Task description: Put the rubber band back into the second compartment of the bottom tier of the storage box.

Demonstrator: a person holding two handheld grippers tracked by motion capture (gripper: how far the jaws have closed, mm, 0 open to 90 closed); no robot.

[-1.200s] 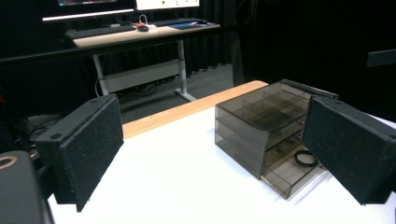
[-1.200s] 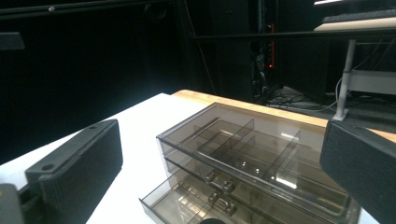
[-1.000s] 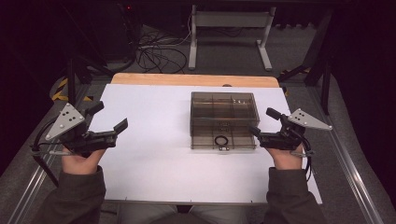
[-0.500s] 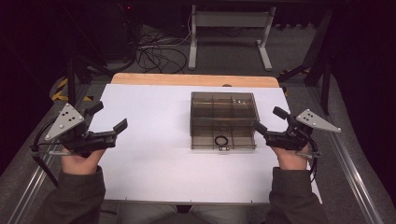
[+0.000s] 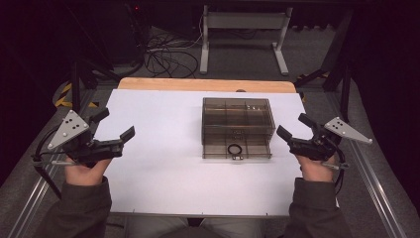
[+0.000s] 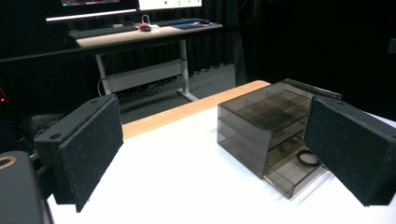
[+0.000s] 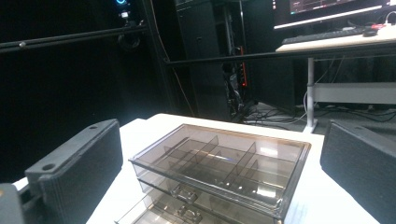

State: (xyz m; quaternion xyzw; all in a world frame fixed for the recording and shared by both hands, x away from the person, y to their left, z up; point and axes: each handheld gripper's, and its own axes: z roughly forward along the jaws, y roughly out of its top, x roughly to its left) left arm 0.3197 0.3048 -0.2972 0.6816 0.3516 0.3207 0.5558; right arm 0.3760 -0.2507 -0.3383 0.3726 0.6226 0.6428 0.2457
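A smoky see-through drawer box (image 5: 236, 119) stands right of the white table's centre. Its bottom drawer (image 5: 236, 150) is pulled out toward me, and a black ring (image 5: 234, 148) lies in it. My left gripper (image 5: 116, 124) hovers open over the table's left side, well apart from the box. At the table's right edge my right gripper (image 5: 292, 125) is open, just right of the box. In the left gripper view the box (image 6: 266, 116) and the ring (image 6: 307, 158) appear between the open pads (image 6: 84, 149). The right gripper view looks over the box's lid (image 7: 224, 158).
A wooden strip (image 5: 205, 84) runs along the table's far edge. Beyond it on the floor are a desk frame (image 5: 242, 29) and loose cables (image 5: 163, 54). Metal rails (image 5: 376, 168) flank the table. A desk with a keyboard (image 6: 140, 32) stands behind.
My right gripper has drawn a little to the right, away from the box's front corner. The left gripper and the box have stayed put.
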